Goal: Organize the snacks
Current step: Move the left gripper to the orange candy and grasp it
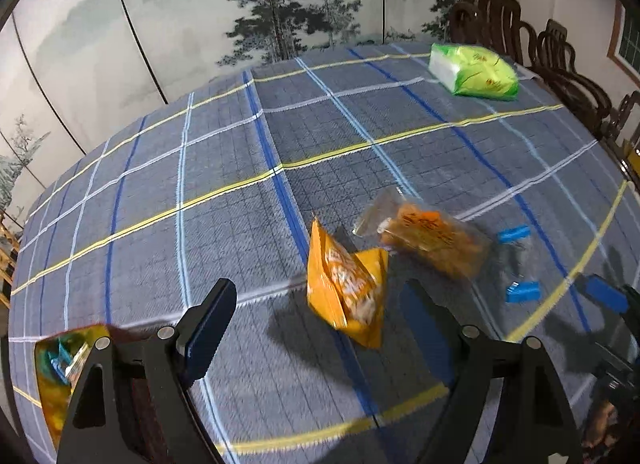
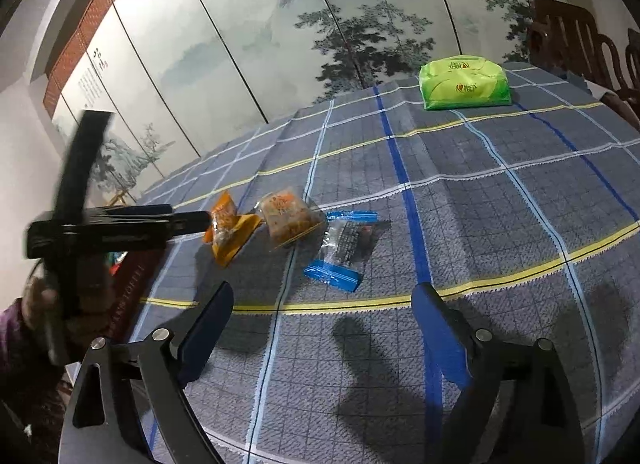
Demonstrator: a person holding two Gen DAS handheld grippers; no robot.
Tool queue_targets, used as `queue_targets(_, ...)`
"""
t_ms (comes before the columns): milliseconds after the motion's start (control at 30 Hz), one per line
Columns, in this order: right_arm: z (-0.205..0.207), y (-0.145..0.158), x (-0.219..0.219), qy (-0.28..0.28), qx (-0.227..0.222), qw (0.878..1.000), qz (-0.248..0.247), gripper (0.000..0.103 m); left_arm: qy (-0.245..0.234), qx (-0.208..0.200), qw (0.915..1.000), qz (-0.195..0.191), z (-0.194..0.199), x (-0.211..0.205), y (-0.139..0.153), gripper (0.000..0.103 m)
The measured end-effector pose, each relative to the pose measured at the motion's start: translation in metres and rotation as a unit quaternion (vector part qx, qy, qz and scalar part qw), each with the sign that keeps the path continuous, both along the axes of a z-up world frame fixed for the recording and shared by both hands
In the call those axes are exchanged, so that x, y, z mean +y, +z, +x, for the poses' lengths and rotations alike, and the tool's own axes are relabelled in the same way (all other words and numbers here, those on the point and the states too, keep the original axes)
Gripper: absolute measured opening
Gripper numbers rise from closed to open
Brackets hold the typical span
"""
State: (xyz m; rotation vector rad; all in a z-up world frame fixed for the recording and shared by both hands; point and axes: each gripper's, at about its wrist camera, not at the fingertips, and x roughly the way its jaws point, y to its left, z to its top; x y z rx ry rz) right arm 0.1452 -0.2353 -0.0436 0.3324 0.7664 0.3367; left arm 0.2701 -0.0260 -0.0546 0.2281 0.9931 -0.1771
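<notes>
Left wrist view: the left tongs (image 1: 320,328) gape released around the orange snack packet (image 1: 346,288) on the checked surface (image 1: 160,184), touching nothing; it looks light, crinkly, slippery, best pinched at a sealed edge, its print blurred. Right wrist view: the right tongs (image 2: 322,328) hang released and empty, the blue-ended packet (image 2: 344,250) right of that orange one, green pack (image 2: 466,82) far behind, lettering unreadable.

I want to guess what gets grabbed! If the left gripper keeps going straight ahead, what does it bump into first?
Probably the orange snack packet. It sits right between the open fingers of the left gripper, just ahead. The clear packet of orange snacks lies farther on, to the right. Depth is hard to judge in this view.
</notes>
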Motion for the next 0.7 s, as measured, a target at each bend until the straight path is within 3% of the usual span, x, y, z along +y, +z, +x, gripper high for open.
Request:
queue_targets(233,0.002,-0.002,-0.007,-0.004,0.005,1.000,0.026,0.092,0.002,-0.004,0.9998,0.021,0.015,-0.003,-0.017,0.081)
queue_targets(300,0.003,-0.002,-0.007,-0.003,0.006,1.000,0.028,0.092,0.004,0.004,1.0000,0.005,0.016,-0.001,-0.022,0.074)
queue_targets(333,0.003,-0.003,-0.007,-0.003,0.007,1.000,0.027,0.092,0.002,0.010,0.9999,-0.010,0.015,0.000,-0.023,0.062)
queue_targets(367,0.003,-0.003,-0.007,-0.004,0.007,1.000,0.027,0.092,0.000,0.020,0.9996,-0.022,0.015,0.000,-0.025,0.043)
queue_targets(467,0.004,-0.003,-0.008,-0.006,0.010,1.000,0.028,0.092,0.005,0.024,0.9994,-0.023,0.008,-0.003,-0.023,0.027)
queue_targets(700,0.011,-0.007,-0.008,-0.015,0.033,0.999,0.022,0.092,0.015,0.013,0.9978,-0.063,-0.039,-0.003,-0.002,0.026)
